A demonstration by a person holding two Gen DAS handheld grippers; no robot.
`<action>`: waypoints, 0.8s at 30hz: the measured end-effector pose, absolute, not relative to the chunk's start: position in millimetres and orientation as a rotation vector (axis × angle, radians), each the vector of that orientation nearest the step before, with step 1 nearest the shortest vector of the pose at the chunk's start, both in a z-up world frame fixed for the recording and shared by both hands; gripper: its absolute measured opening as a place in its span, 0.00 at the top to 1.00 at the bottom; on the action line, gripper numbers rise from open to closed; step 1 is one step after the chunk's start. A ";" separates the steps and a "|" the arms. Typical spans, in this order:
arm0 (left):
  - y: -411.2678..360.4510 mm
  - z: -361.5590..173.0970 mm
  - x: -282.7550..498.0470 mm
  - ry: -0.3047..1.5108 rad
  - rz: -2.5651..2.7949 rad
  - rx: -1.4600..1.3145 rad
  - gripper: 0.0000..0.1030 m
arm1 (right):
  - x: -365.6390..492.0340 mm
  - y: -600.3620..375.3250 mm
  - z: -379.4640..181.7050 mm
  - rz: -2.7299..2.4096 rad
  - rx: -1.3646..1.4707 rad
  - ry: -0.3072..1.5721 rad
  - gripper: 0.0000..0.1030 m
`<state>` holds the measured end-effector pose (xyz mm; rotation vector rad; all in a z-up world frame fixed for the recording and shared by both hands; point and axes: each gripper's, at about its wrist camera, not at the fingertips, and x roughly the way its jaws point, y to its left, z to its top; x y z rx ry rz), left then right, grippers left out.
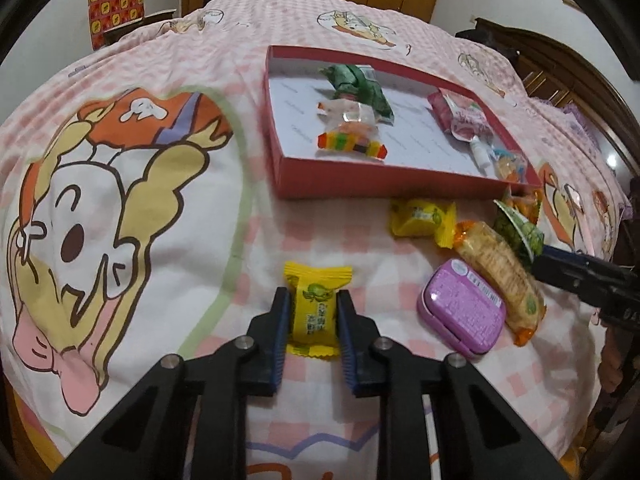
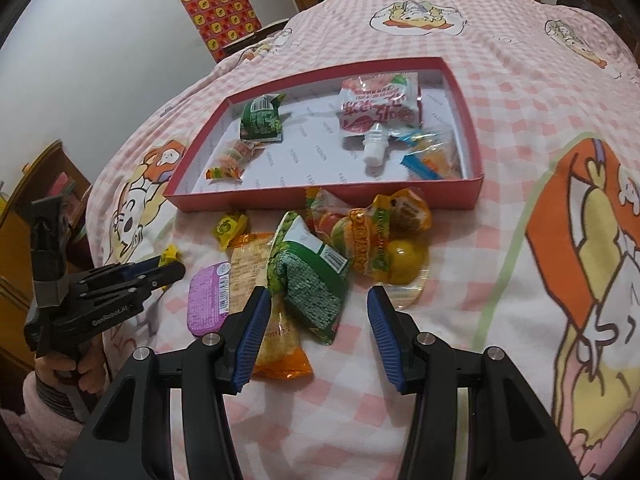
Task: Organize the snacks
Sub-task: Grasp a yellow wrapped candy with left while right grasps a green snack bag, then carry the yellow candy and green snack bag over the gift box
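My left gripper [image 1: 313, 294] is shut on a small yellow snack packet [image 1: 316, 312] that lies on the bedspread; both blue pads press its sides. In the right wrist view the left gripper [image 2: 168, 270] shows at the left, with a corner of the yellow packet [image 2: 171, 255] at its tips. My right gripper [image 2: 318, 292] stands open just above a green packet [image 2: 312, 284], and its pads are clear of it. The red box [image 1: 360, 186] lies beyond, holding a green packet [image 1: 360, 88], clear-wrapped candies [image 1: 352, 136] and a pink pouch [image 2: 376, 108].
Loose snacks lie in front of the box: a second yellow packet [image 1: 422, 218], an orange cracker pack [image 1: 496, 268], a purple tin [image 1: 460, 308], an orange packet [image 2: 372, 236] and a yellow jelly cup [image 2: 404, 260]. A wooden headboard [image 1: 560, 64] borders the bed.
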<state>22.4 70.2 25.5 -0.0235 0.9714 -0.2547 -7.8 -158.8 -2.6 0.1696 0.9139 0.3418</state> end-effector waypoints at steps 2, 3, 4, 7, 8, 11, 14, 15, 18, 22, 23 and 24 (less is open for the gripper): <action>70.7 25.0 22.1 0.968 -0.257 -0.026 0.77 | -5.0 -155.8 -4.4 0.341 0.171 0.919 0.50; 70.8 24.9 22.0 0.965 -0.258 -0.027 0.77 | -3.5 -154.6 -5.1 0.342 0.175 0.923 0.50; 71.0 24.7 21.9 0.963 -0.258 -0.027 0.77 | -1.7 -153.1 -5.5 0.342 0.181 0.925 0.50; 73.0 23.7 20.8 0.961 -0.262 -0.036 0.77 | 3.8 -148.6 -7.7 0.340 0.188 0.929 0.50; 73.6 23.5 20.5 0.960 -0.264 -0.040 0.77 | 5.5 -147.4 -8.6 0.338 0.190 0.928 0.50; 74.8 22.9 19.6 0.959 -0.267 -0.047 0.77 | 8.9 -146.8 -12.3 0.338 0.215 0.930 0.50; 74.5 23.0 19.5 0.959 -0.267 -0.046 0.77 | 12.3 -149.9 -18.0 0.336 0.260 0.944 0.48; 74.6 23.0 19.6 0.959 -0.267 -0.045 0.77 | 13.7 -152.2 -20.0 0.338 0.283 0.950 0.47; 74.3 23.0 19.8 0.961 -0.265 -0.046 0.77 | 15.8 -156.6 -22.5 0.343 0.323 0.955 0.47; 75.4 23.1 20.6 0.968 -0.260 -0.059 0.77 | 15.5 -156.7 -22.5 0.344 0.326 0.949 0.47; 75.4 23.1 20.9 0.970 -0.259 -0.060 0.77 | 15.6 -157.0 -22.2 0.344 0.332 0.947 0.47; 74.9 23.0 20.9 0.970 -0.257 -0.061 0.77 | 16.0 -157.2 -22.2 0.344 0.338 0.947 0.47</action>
